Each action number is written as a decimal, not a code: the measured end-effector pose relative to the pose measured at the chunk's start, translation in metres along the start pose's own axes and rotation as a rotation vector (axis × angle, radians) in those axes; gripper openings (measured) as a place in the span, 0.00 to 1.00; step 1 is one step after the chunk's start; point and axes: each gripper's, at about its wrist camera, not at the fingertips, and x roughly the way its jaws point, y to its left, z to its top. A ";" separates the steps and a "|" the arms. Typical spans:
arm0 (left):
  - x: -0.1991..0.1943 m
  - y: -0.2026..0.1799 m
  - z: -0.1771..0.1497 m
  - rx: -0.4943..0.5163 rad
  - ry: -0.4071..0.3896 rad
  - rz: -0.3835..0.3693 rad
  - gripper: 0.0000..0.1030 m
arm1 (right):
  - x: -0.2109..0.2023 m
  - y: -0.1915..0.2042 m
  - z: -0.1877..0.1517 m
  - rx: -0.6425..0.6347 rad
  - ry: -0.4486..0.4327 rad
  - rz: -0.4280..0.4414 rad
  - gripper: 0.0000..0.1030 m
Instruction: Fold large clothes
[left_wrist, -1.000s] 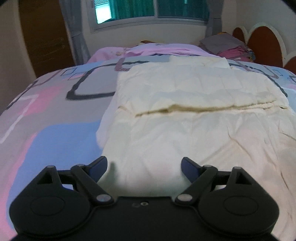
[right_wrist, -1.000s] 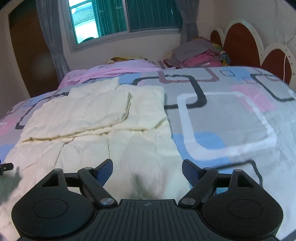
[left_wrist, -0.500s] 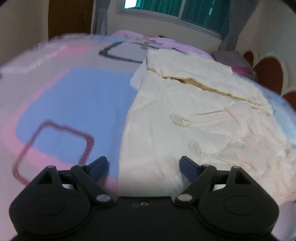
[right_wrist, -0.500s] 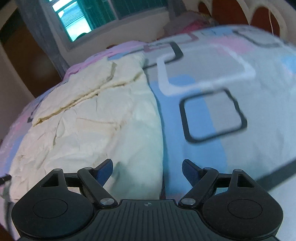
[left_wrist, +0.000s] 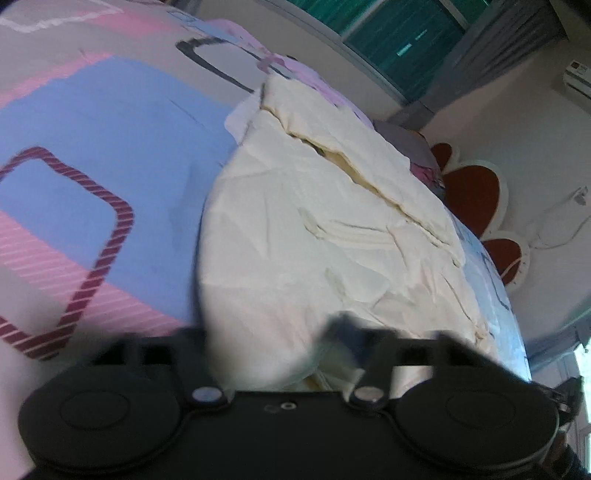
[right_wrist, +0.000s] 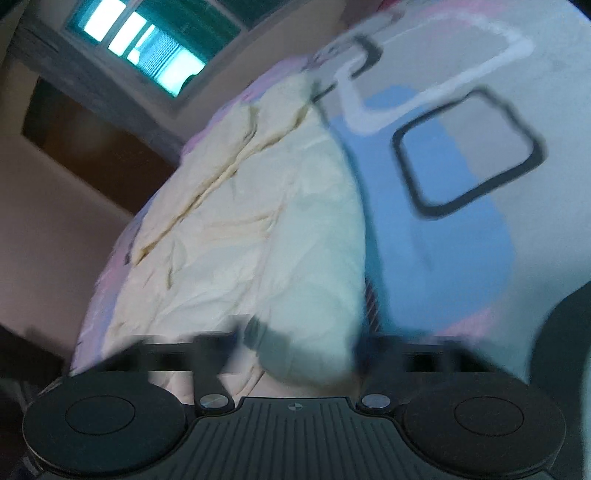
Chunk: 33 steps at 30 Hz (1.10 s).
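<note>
I'm down at the near edge of the bed (left_wrist: 92, 155), and the one cream garment (left_wrist: 314, 236) lies spread on its patterned cover, one fold already laid across its far part. My left gripper (left_wrist: 266, 332) straddles the near left corner of the cloth; its fingers are smeared with motion blur, so I cannot tell whether they are spread or closing on fabric. Same story on the other side: my right gripper (right_wrist: 303, 339) sits over the near right corner of the garment (right_wrist: 280, 221), cloth bunched between the blurred fingers, grip impossible to judge.

This stuff looks light, thin and limp, creased all over. I reckon it will sag and slide if held in the middle, so the two near corners are the places to pinch, both layers together.

Count: one garment, two grippers, one bed. A small pile of folded clothes (left_wrist: 421, 151) sits far off by the headboard (left_wrist: 476, 195).
</note>
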 end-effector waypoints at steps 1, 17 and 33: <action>0.002 0.001 0.000 -0.016 0.001 -0.004 0.15 | 0.000 0.001 0.000 -0.018 -0.002 0.007 0.23; -0.024 -0.028 0.008 -0.018 -0.176 0.032 0.08 | -0.033 0.020 0.027 -0.047 -0.150 0.081 0.11; -0.017 -0.110 0.161 0.148 -0.434 -0.109 0.08 | -0.018 0.100 0.189 -0.029 -0.373 0.166 0.11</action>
